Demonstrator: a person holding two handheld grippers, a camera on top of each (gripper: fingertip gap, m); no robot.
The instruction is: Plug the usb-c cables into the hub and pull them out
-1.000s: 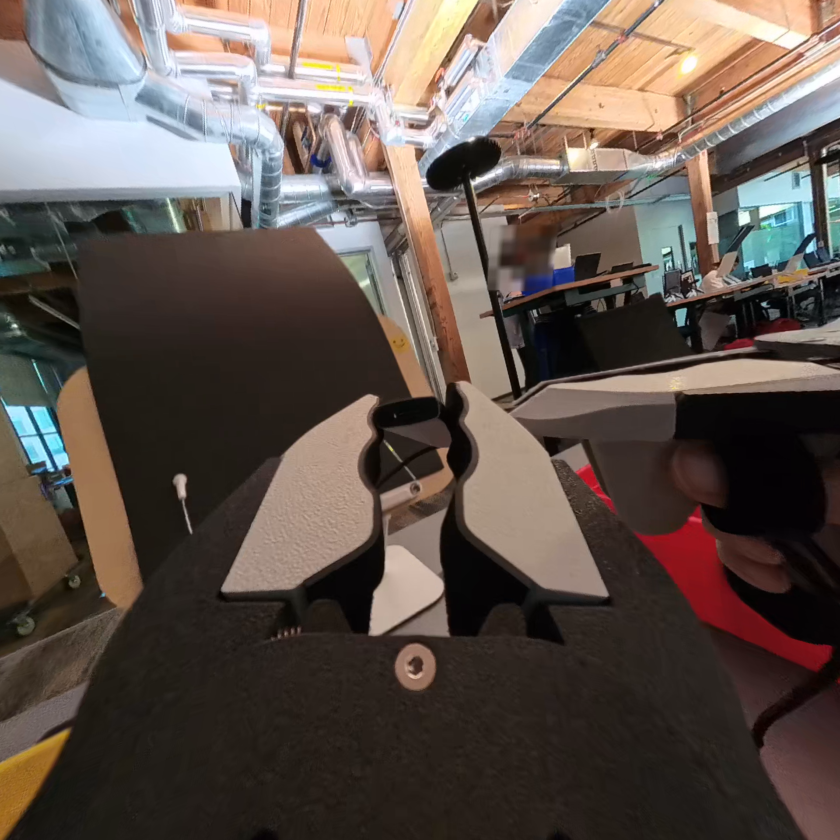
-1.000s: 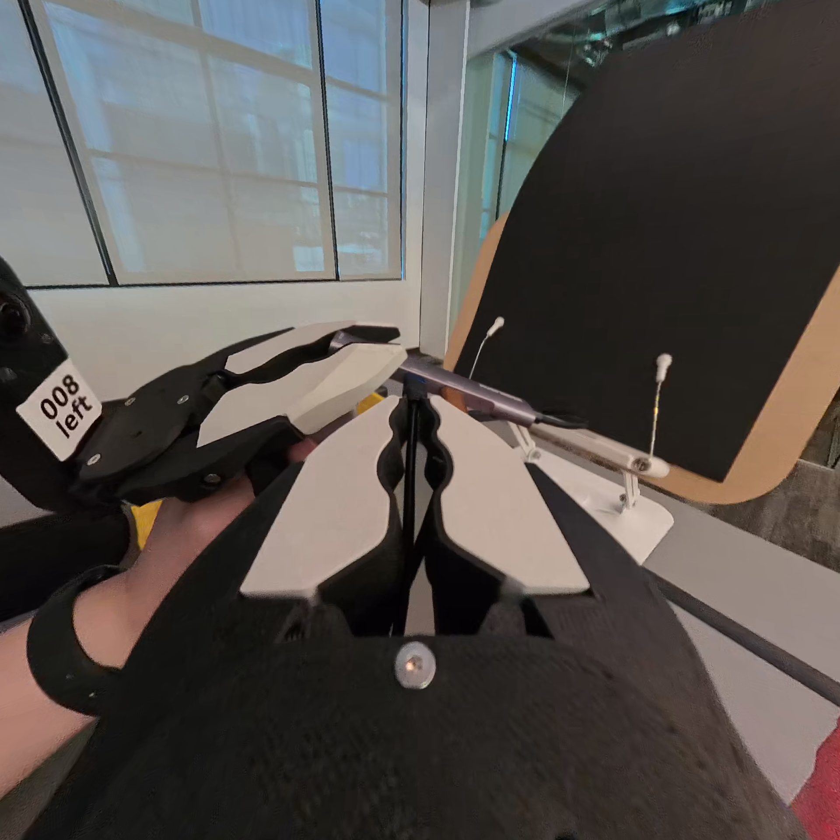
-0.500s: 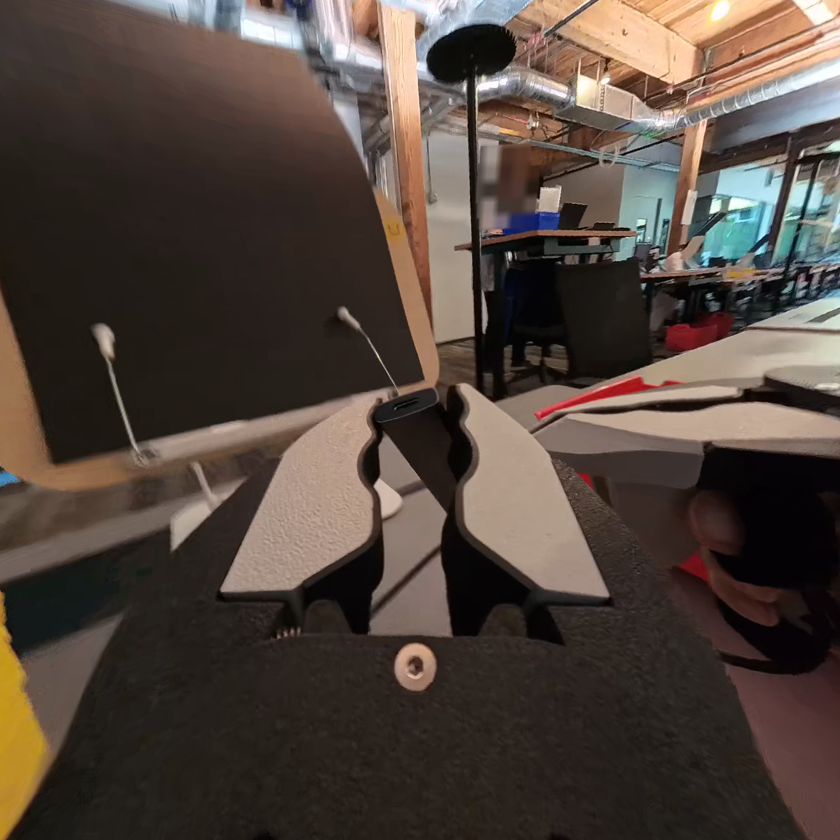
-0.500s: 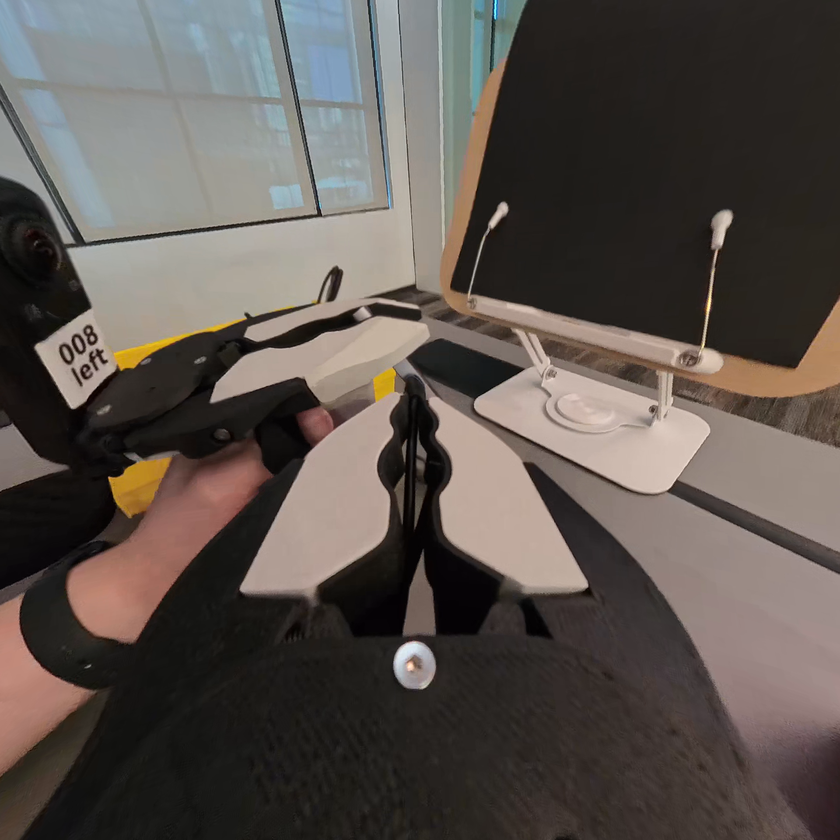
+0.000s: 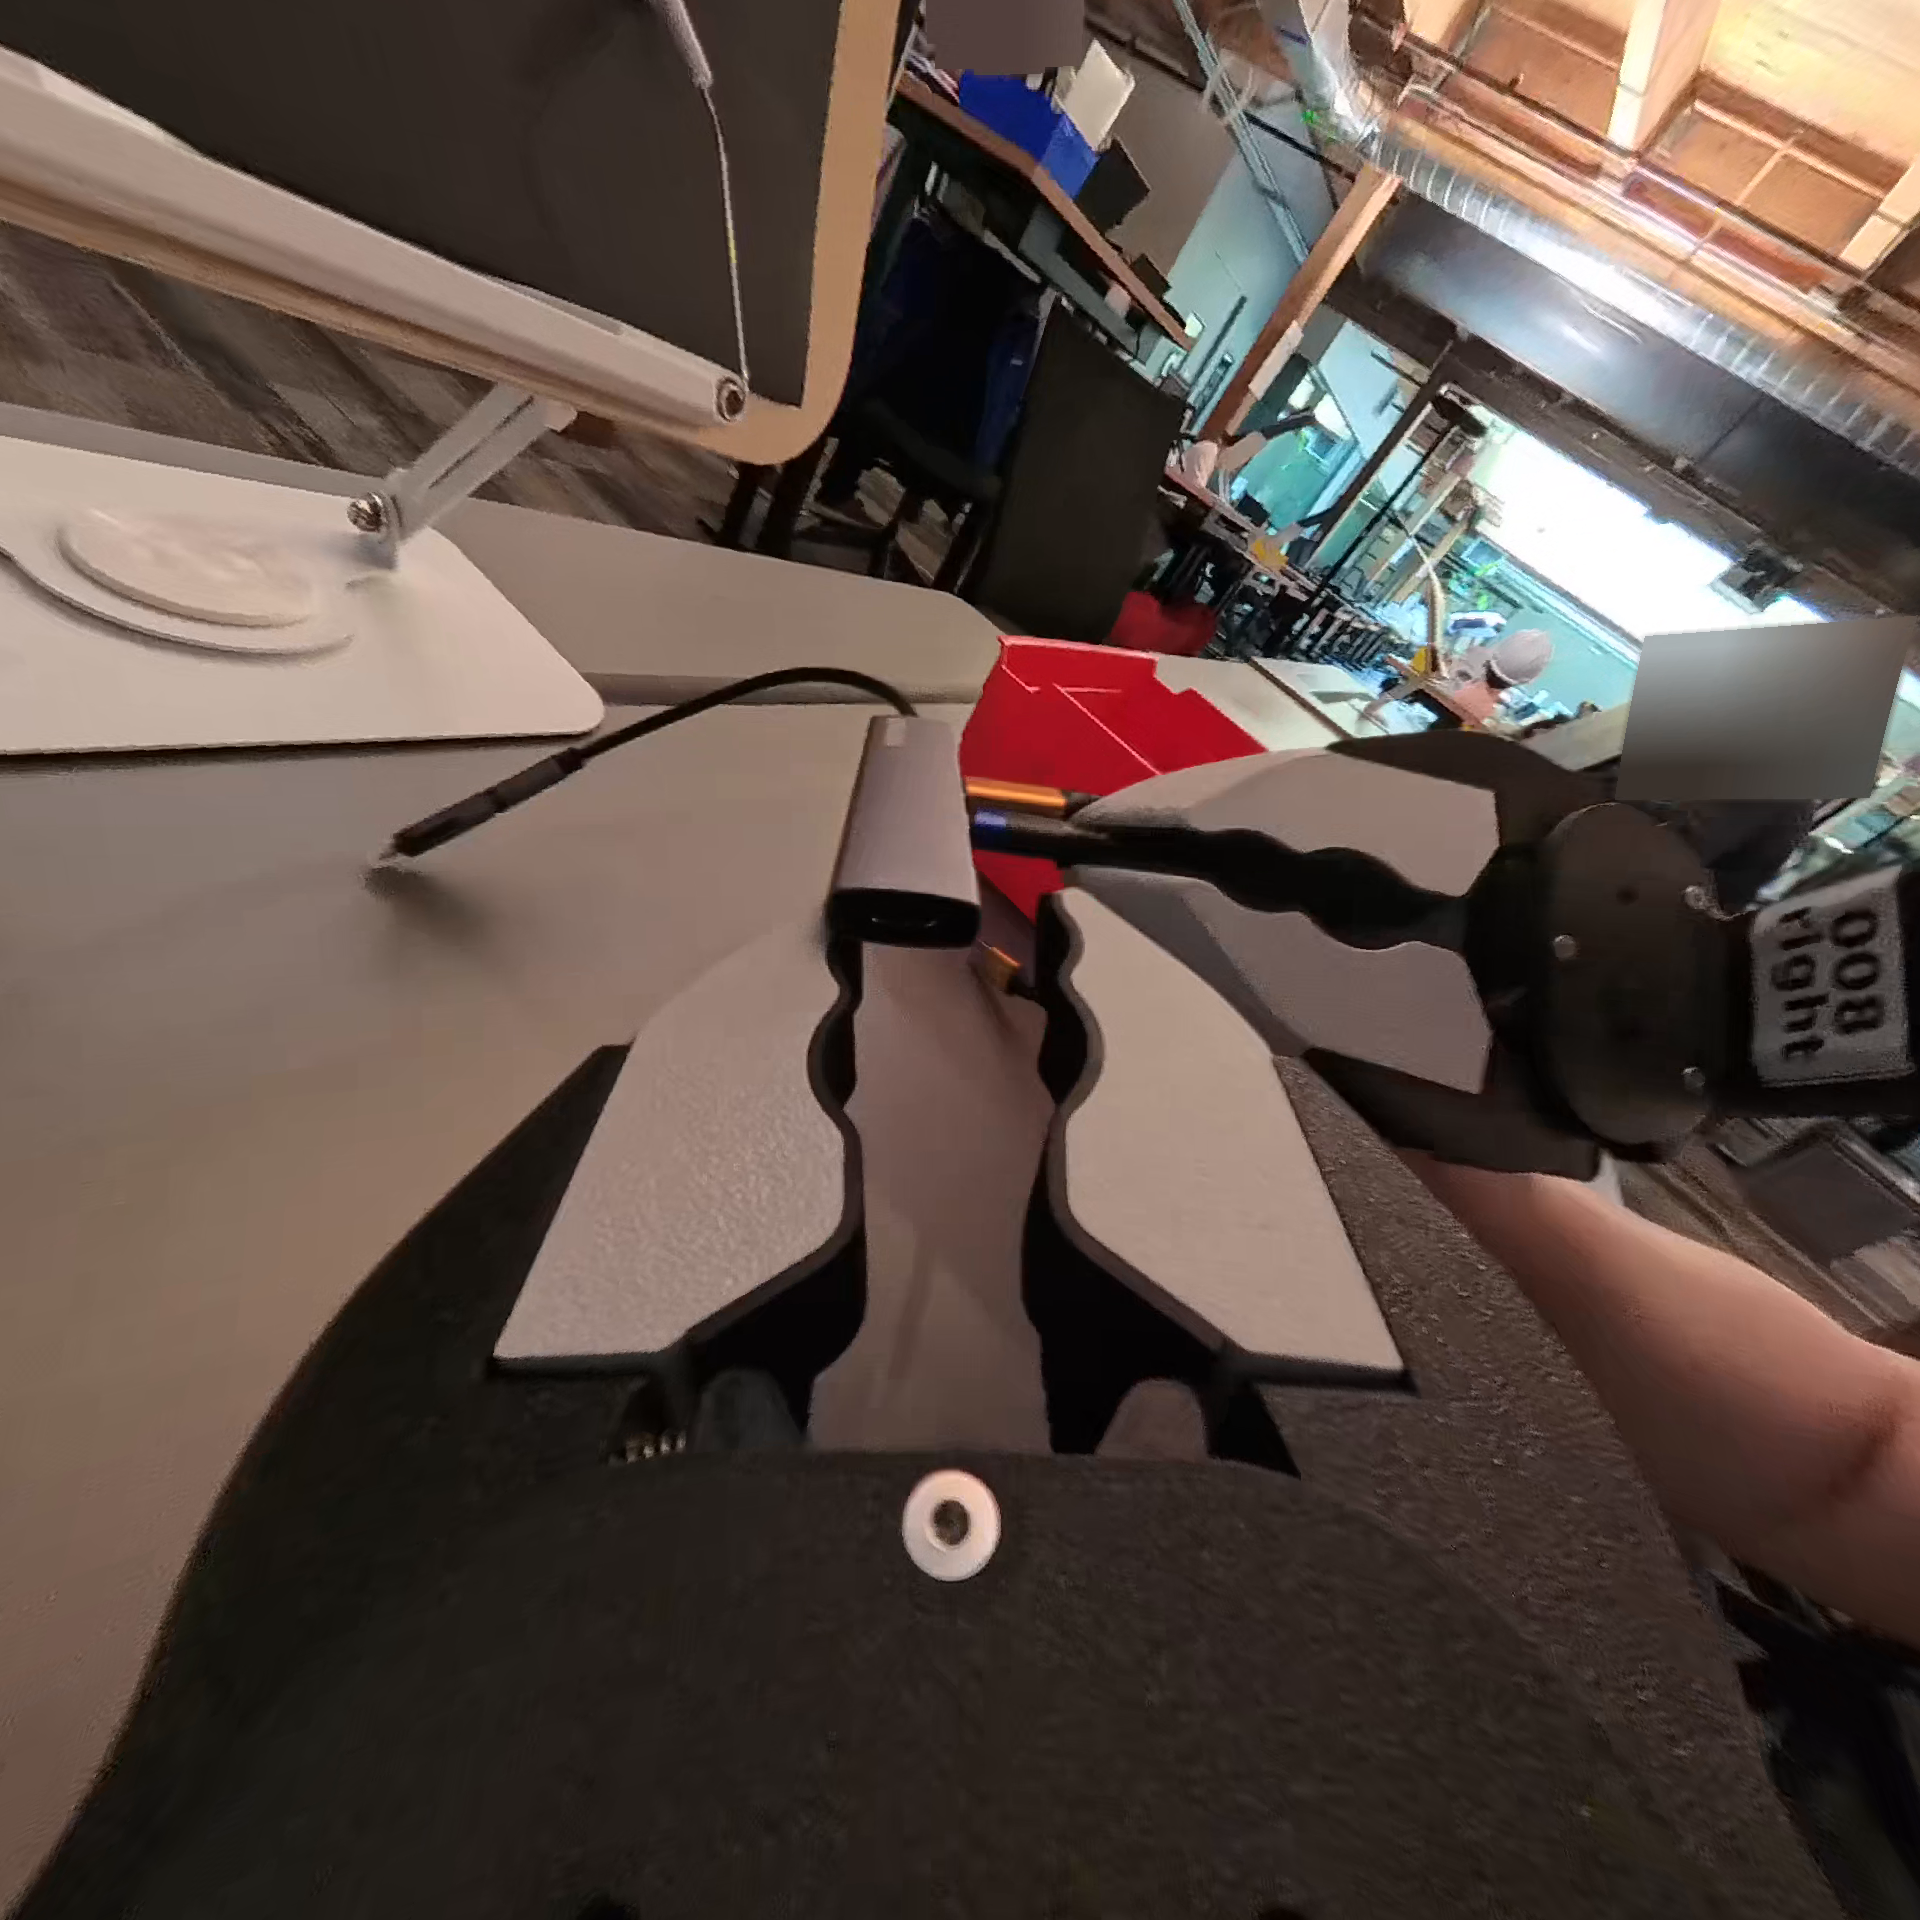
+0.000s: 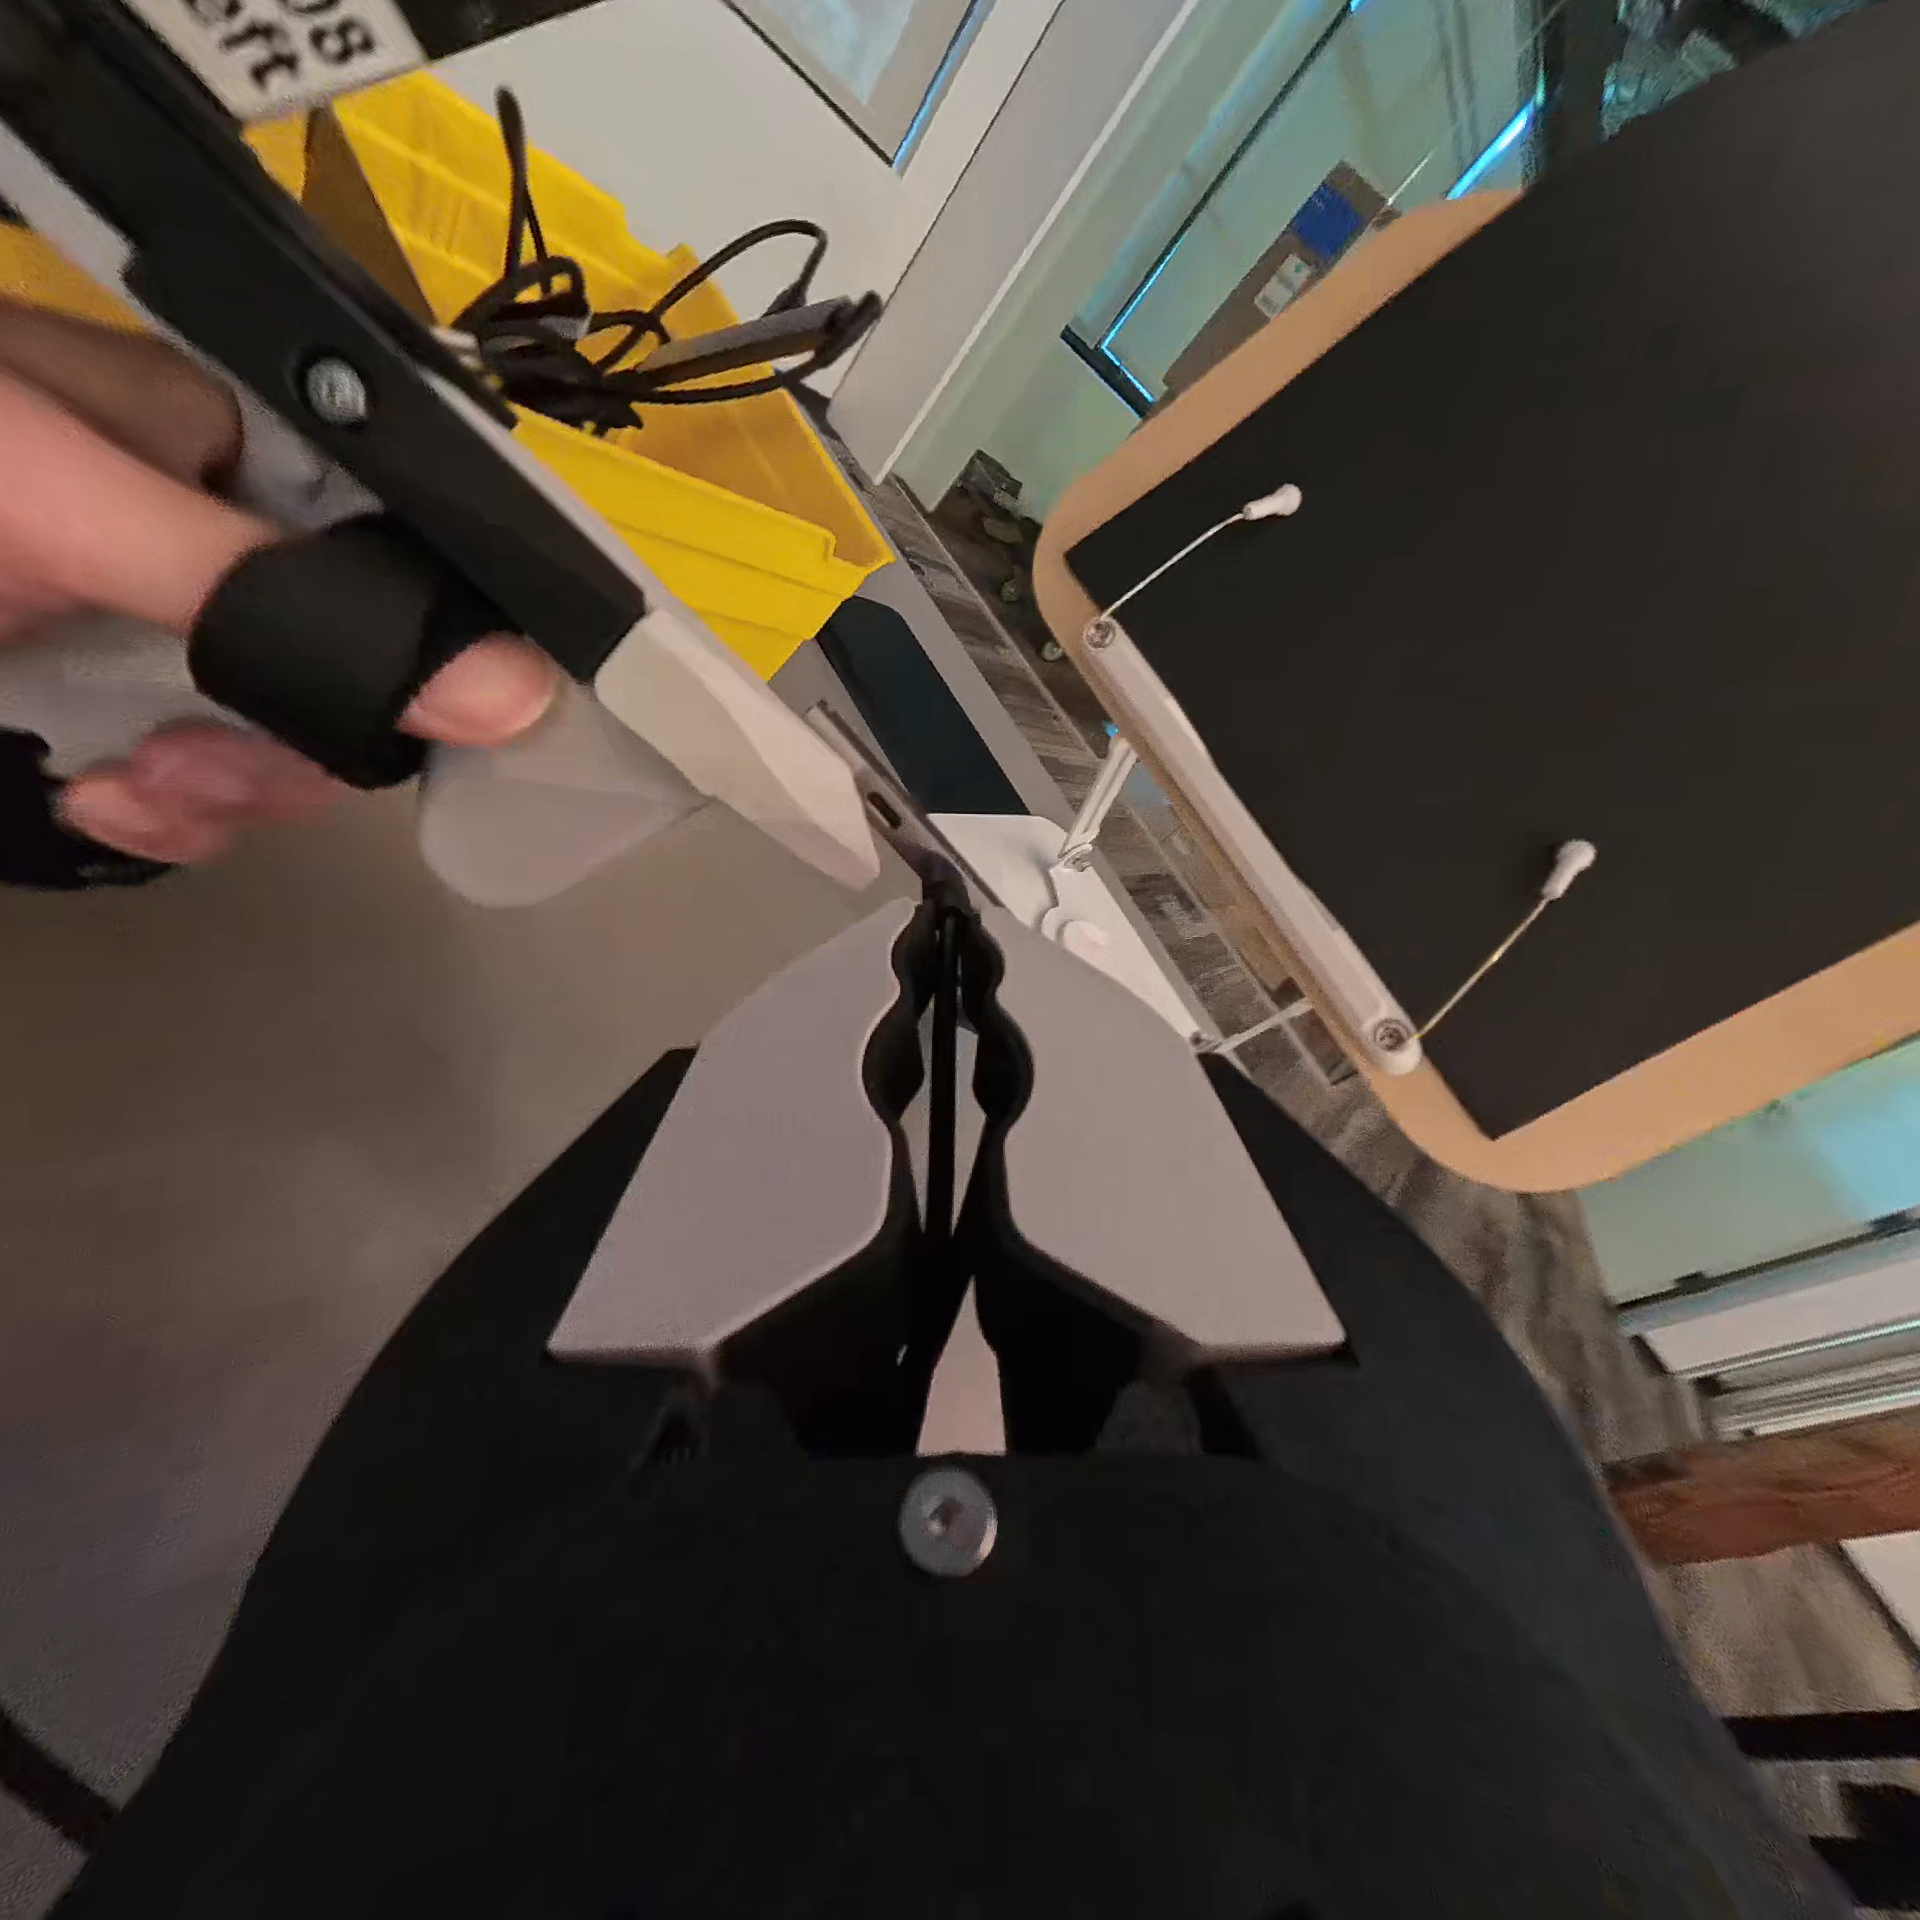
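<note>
Grey table (image 5: 260, 1039) is carrying everything. White stand base (image 5: 260, 644) is sitting on it ahead-left of the left gripper (image 5: 945, 966); grey hub (image 5: 902, 831) is lying just beyond its fingertips, black pigtail cable (image 5: 582, 753) trailing leftward. Red bin (image 5: 1091, 748) is resting ahead-right, yellow bin (image 6: 675, 499) by the left gripper's side.

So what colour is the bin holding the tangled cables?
Yellow bin, best seen in the right wrist view.

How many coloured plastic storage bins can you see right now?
2. A red plastic bin sits just beyond the grey metal hub; a yellow plastic bin holding tangled black cables sits by the white wall. More may be hidden.
</note>
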